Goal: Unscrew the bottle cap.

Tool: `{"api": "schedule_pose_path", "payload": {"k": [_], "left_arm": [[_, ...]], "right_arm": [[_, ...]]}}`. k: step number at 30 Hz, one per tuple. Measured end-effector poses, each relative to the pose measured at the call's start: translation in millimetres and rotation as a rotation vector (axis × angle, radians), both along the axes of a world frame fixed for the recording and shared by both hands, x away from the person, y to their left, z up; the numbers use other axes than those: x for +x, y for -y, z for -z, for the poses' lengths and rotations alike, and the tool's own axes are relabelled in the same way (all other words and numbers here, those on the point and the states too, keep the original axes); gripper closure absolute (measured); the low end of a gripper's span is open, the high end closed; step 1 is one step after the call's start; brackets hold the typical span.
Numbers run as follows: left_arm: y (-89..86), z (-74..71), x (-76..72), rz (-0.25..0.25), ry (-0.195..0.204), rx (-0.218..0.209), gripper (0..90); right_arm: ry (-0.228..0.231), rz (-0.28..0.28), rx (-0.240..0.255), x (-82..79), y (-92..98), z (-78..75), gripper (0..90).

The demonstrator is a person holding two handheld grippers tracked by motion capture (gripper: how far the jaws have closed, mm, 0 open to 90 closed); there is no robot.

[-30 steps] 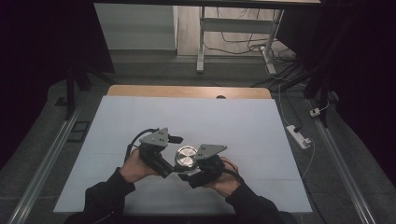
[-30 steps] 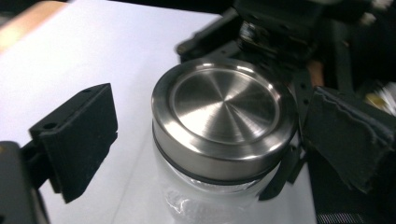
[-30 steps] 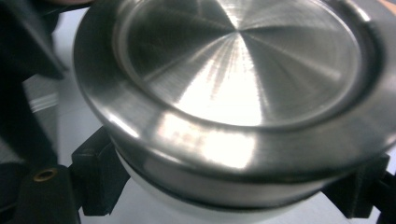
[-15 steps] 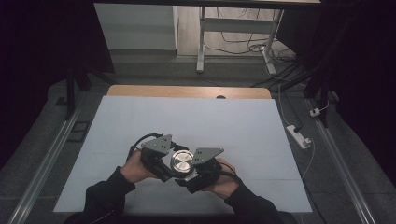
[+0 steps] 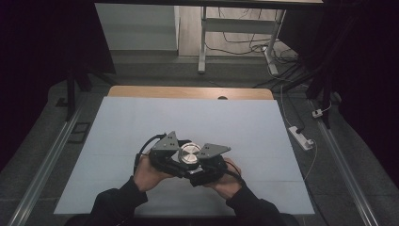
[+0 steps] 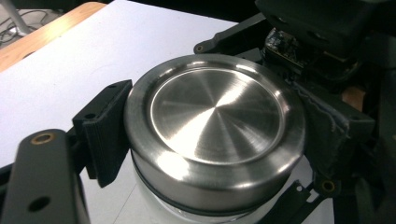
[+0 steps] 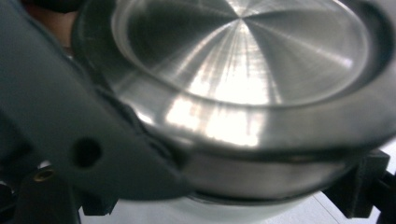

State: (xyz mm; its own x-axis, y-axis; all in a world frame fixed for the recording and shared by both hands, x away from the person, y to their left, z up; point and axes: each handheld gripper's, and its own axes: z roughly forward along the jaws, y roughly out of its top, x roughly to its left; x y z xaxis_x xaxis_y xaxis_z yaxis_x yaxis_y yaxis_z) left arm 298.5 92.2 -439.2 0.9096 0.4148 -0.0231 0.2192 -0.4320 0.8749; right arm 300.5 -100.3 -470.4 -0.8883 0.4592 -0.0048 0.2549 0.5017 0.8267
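I am clamping my left hand-held gripper (image 5: 181, 157) on the round brushed-steel lid (image 6: 215, 125) of a white jar, its jaws having just closed on it. My right hand-held gripper (image 5: 200, 165) is gripping the jar below, near the front of the pale grey surface (image 5: 141, 117).

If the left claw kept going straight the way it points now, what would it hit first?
Nothing free lies ahead: the left claw is already clamped on the steel lid of the jar. Beyond the lid, the right claw is probably next, though depth is unclear.
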Motion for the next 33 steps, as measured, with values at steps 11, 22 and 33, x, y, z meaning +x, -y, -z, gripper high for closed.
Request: {"api": "schedule_pose_path", "payload": {"k": [11,22,33], "left_arm": [[-1.9,-9.4,-6.5,-0.073,0.019,-0.033,19.0],[-9.1,-9.2,-4.2,-0.042,0.004,-0.02,18.9],[-18.8,-12.8,-10.8,-0.019,0.003,-0.025,18.9]], "right_arm": [[0.0,0.036,-0.004,1.4,-0.1,3.0,15.2],[-0.002,0.034,0.005,3.7,4.0,1.0,15.2],[-0.003,0.046,0.005,11.0,11.8,-0.2,15.2]]}}
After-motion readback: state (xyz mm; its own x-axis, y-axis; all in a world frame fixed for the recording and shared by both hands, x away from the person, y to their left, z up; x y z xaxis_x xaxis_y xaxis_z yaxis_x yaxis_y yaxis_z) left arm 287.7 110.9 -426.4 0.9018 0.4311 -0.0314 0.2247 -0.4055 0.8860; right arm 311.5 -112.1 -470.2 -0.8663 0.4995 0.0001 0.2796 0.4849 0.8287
